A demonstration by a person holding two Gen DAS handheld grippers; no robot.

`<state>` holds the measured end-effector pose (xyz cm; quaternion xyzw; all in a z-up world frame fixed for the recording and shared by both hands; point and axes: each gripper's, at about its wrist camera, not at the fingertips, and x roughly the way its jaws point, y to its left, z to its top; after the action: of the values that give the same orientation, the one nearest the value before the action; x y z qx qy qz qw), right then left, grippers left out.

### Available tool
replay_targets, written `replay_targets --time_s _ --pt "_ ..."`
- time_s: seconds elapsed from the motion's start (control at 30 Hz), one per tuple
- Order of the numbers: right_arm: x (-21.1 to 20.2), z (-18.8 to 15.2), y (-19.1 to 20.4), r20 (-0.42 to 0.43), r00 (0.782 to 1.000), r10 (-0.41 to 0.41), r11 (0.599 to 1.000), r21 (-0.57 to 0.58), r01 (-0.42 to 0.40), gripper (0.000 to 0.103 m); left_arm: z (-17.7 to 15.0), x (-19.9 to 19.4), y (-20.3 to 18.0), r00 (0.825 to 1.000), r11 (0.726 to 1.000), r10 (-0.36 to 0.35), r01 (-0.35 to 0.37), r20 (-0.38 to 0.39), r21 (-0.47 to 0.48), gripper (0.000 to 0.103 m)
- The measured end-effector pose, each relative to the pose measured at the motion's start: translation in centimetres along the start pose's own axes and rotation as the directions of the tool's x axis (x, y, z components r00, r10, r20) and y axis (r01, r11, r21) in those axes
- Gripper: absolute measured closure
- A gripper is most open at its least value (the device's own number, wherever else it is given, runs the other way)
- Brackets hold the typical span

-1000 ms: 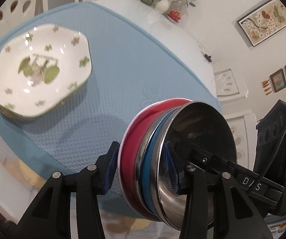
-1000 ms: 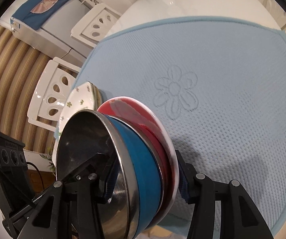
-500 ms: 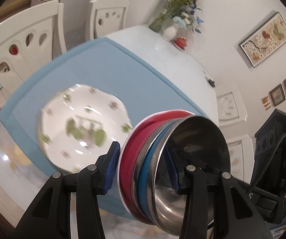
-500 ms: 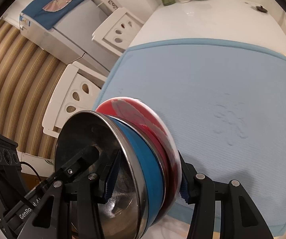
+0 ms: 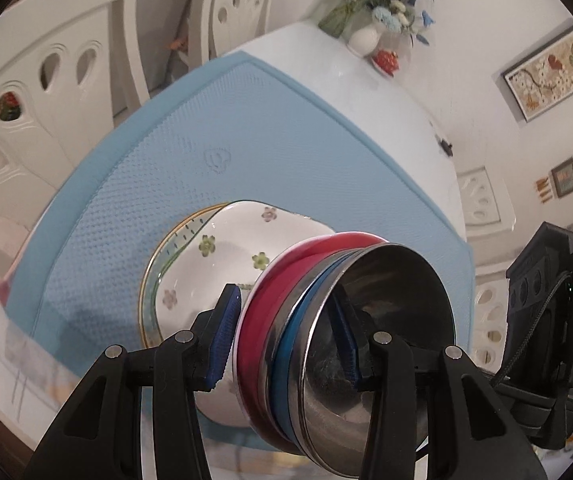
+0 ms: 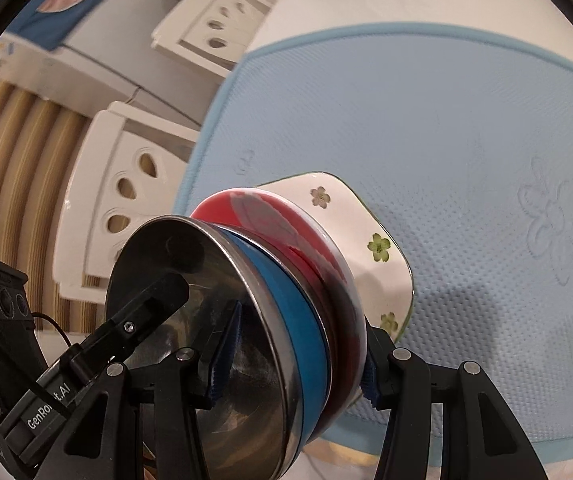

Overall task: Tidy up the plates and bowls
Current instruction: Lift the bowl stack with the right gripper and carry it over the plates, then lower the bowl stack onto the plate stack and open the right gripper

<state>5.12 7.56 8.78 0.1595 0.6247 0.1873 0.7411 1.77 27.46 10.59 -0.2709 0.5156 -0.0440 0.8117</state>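
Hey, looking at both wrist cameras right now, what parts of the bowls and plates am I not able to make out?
- Floral bowl: its centre and near side are hidden by the held stack in both wrist views.
- Plate under the floral bowl: only a rim sliver shows in the left view; how many lie there is unclear.
- Stack: its lower edge is hidden behind the left gripper and right gripper.
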Motion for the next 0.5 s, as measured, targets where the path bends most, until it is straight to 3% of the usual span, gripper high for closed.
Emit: replay_targets --time_s 0.2,0.5 --pt "1.6 0.3 -0.8 -0.018 0.999 -0.033 0.998 0.050 0.034 0.053 0.8 2.1 1.1 0.998 0.999 -0.021 0.023 -0.060 0.029 0.062" --pt "1.8 0.7 -0.4 0.007 0.998 -0.063 0.996 0.061 0.062 0.052 1.3 2.4 1.4 0.996 0.997 -0.037 0.042 -0.080 0.063 0.062"
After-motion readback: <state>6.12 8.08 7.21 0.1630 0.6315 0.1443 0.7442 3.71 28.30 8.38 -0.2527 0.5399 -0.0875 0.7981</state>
